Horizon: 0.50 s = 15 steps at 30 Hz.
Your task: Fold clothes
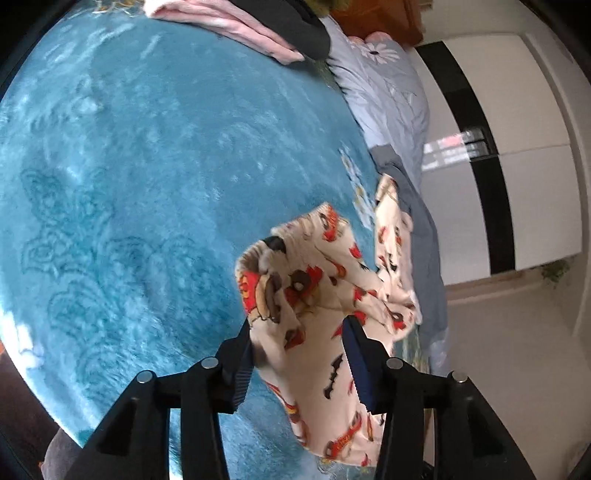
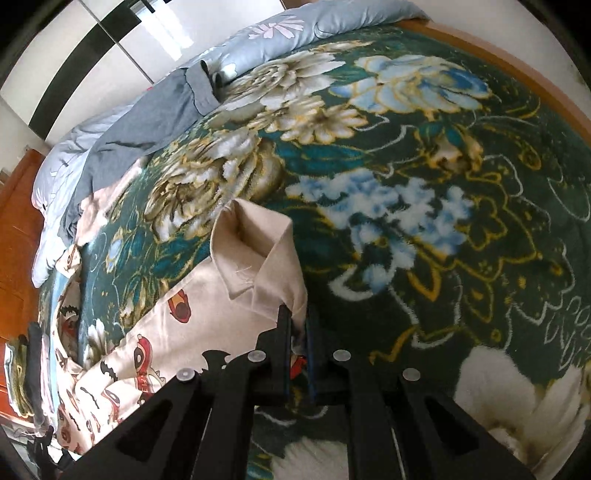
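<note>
A cream pyjama shirt printed with red and black cartoon figures [image 1: 317,295] lies crumpled on a blue plush blanket [image 1: 140,177]. My left gripper [image 1: 299,332] is open, its two jaws standing either side of a fold of the shirt. In the right wrist view the same shirt [image 2: 166,332] stretches across a dark floral blanket [image 2: 424,184], its collar [image 2: 258,251] standing up. My right gripper [image 2: 297,321] is shut on the shirt's edge just below the collar.
Folded pink and black clothes [image 1: 258,26] are stacked at the blanket's far edge. A grey-blue floral duvet [image 1: 391,96] runs along the bed's side, also in the right wrist view [image 2: 147,110]. White and black wardrobe doors [image 1: 498,147] stand beyond. Wooden bed frame [image 2: 517,62] borders the blanket.
</note>
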Motion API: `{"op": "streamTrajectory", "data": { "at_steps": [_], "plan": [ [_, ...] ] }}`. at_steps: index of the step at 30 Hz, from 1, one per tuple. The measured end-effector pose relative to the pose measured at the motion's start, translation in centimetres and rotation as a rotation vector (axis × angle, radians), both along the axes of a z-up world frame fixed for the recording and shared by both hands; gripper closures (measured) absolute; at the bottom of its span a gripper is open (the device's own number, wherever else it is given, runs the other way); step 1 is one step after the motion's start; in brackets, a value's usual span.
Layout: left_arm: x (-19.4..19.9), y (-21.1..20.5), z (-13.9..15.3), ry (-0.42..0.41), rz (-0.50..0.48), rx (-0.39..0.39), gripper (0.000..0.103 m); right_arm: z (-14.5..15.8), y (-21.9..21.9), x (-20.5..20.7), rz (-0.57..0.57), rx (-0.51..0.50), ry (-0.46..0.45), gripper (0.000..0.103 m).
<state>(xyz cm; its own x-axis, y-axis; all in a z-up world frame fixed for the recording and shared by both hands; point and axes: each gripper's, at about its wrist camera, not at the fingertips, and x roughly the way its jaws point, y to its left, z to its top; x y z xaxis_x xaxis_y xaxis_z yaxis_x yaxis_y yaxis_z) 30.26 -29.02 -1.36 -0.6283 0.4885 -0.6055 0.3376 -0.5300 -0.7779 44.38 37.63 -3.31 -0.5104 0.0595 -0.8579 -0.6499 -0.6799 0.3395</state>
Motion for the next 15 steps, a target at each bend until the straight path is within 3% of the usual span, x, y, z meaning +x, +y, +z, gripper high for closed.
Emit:
{"op": "streamTrajectory", "data": {
  "at_steps": [4,6,8,11,15],
  "plan": [
    [-0.4,0.2,-0.6,-0.076,-0.002,-0.067,0.059,-0.2,0.1,0.1,-0.014,-0.018,0.006,0.096],
    [-0.3,0.3,-0.9,-0.078,0.000,-0.076,0.081,-0.4,0.1,0.2,-0.021,-0.026,0.009,0.096],
    [-0.2,0.2,-1.3,-0.091,0.011,-0.075,0.096,-0.4,0.1,0.3,-0.028,-0.034,0.011,0.096],
    [-0.4,0.1,-0.7,-0.084,0.008,-0.100,0.098,-0.2,0.0,0.7,-0.039,-0.032,0.010,0.096],
    [-0.8,-0.2,3.4,0.040,-0.018,-0.126,0.098,0.2,-0.3,1.4,-0.053,-0.030,0.008,0.096]
  ]
}}
